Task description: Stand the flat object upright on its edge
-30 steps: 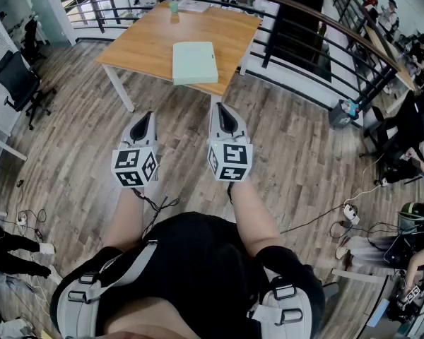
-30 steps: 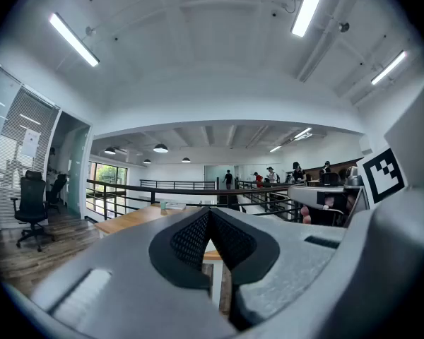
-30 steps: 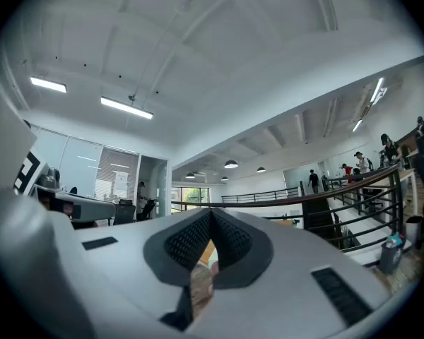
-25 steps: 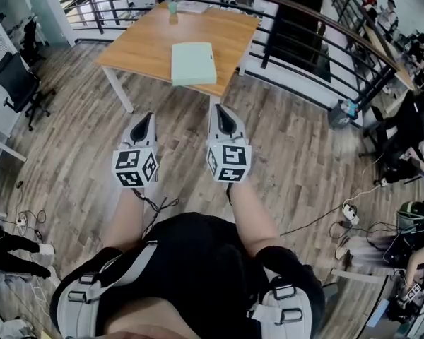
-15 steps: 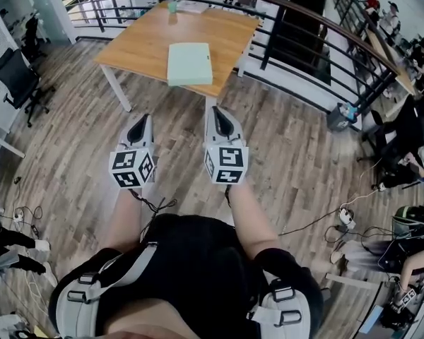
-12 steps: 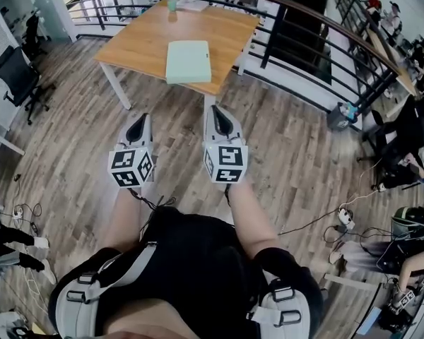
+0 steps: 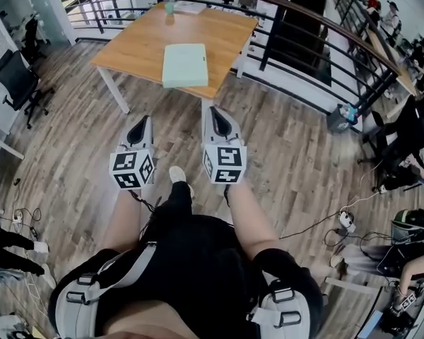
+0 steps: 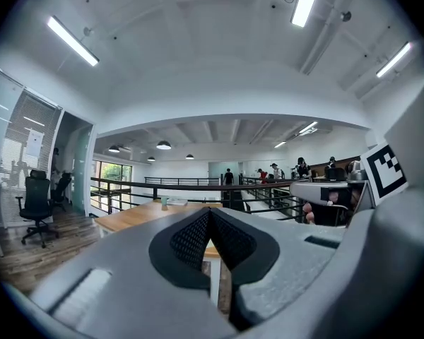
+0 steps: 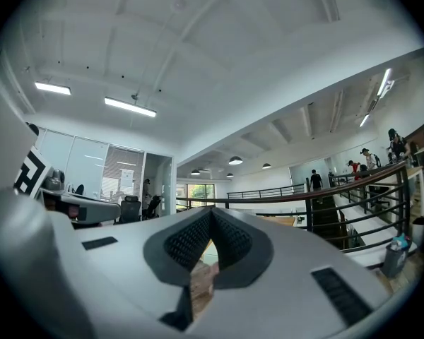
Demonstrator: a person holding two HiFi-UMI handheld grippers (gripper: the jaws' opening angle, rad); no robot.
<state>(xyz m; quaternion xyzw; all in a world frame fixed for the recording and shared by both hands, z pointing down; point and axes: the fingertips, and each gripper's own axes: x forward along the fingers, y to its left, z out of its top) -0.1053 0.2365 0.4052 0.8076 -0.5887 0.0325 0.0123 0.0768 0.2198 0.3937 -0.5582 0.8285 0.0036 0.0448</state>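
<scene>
We are stepping forward. A leg with a pale shoe [image 7: 177, 174] now shows at the centre of the head view, between our two arms, where a second ago there was only floor. The wooden table [image 7: 134, 48] in the upper middle of the frame has slid slightly left. The pale-green flat object [image 7: 186, 64] lies flat on it near the closer edge, untouched. We judge the task not yet begun, since we are only closing the gap to the table. The left gripper [image 7: 140, 123] and the right gripper [image 7: 216, 111] hang side by side over the floor. They sit below the table in the frame and well apart from the object, held much as they were earlier. Both claws are clenched with nothing between the pads, as each gripper view shows.
</scene>
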